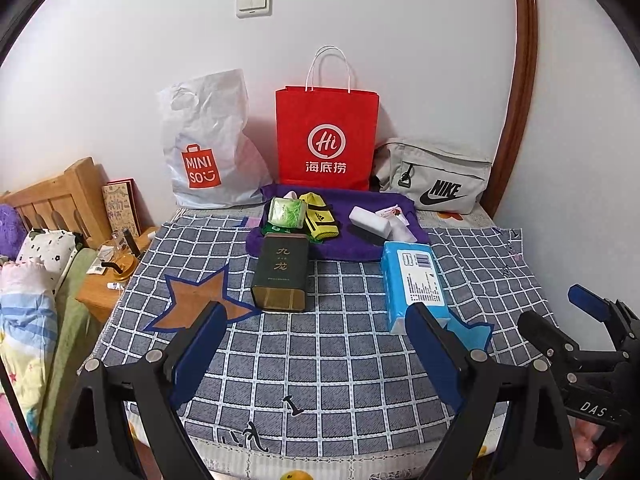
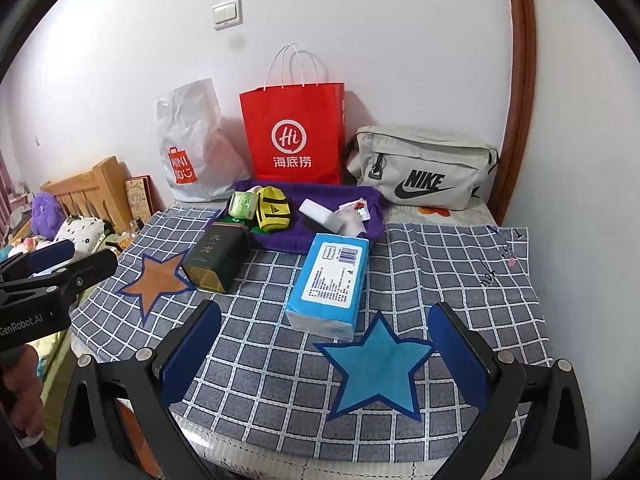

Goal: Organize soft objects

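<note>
Here, a blue-grey checked cloth (image 1: 320, 360) covers the table across the lower half of both views, with a brown fabric star (image 1: 196, 300) sewn on at left and a light blue fabric star (image 2: 376, 368) at lower centre of the right view. Along the white wall at the back stand a crumpled white plastic shopping bag (image 1: 208, 144), an upright red paper carrier bag (image 1: 326, 136) and a grey fabric waist bag (image 1: 436, 176); what they hold cannot be seen. Before them lies a purple towel (image 1: 360, 246) bearing a green tissue packet (image 1: 286, 212), a yellow knitted item (image 1: 318, 218), a white block (image 1: 370, 220) and small white packets too blurred to identify. Nearer, a dark green rectangular tin (image 1: 280, 274) and a soft blue tissue pack (image 1: 412, 280) rest on the cloth. The left gripper (image 1: 320, 328) and right gripper (image 2: 332, 332) both hang above the cloth, fingers spread wide, holding nothing. A wooden headboard (image 1: 60, 196) and bedding are cut off at left.
</note>
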Action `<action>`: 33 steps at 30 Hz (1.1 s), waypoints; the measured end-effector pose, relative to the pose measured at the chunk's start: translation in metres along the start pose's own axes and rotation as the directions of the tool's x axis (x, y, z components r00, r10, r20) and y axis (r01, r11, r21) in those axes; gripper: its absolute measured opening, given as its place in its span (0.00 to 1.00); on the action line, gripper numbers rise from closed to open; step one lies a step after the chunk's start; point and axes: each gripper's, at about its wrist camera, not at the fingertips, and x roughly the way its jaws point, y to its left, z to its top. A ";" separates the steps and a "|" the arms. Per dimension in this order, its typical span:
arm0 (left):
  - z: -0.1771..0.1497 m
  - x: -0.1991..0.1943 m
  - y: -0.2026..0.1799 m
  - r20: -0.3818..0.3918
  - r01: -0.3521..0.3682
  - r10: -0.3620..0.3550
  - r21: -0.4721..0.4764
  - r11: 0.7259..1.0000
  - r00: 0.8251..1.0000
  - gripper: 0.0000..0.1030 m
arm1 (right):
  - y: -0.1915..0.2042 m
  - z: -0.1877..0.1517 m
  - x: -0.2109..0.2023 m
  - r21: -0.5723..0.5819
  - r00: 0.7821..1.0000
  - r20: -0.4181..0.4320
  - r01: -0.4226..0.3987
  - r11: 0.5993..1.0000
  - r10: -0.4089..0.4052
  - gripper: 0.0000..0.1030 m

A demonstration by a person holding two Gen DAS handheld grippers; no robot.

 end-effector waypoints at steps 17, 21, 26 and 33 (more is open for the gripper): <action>-0.005 0.001 0.003 -0.004 -0.002 0.002 -0.003 1.000 1.000 0.88 | -0.001 -0.002 -0.003 0.002 1.000 -0.001 0.002 1.000 -0.002 0.99; -0.005 0.001 0.002 -0.005 -0.003 0.003 -0.003 1.000 1.000 0.88 | 0.000 -0.004 -0.003 0.001 1.000 -0.001 0.000 1.000 0.000 0.99; -0.005 0.000 0.002 -0.004 -0.004 0.004 -0.003 1.000 1.000 0.88 | 0.001 -0.005 -0.003 0.000 1.000 -0.002 0.000 1.000 0.000 0.99; -0.007 0.001 0.002 -0.003 -0.002 0.002 -0.004 1.000 1.000 0.88 | 0.002 -0.006 -0.003 0.000 1.000 -0.002 -0.002 1.000 0.002 0.99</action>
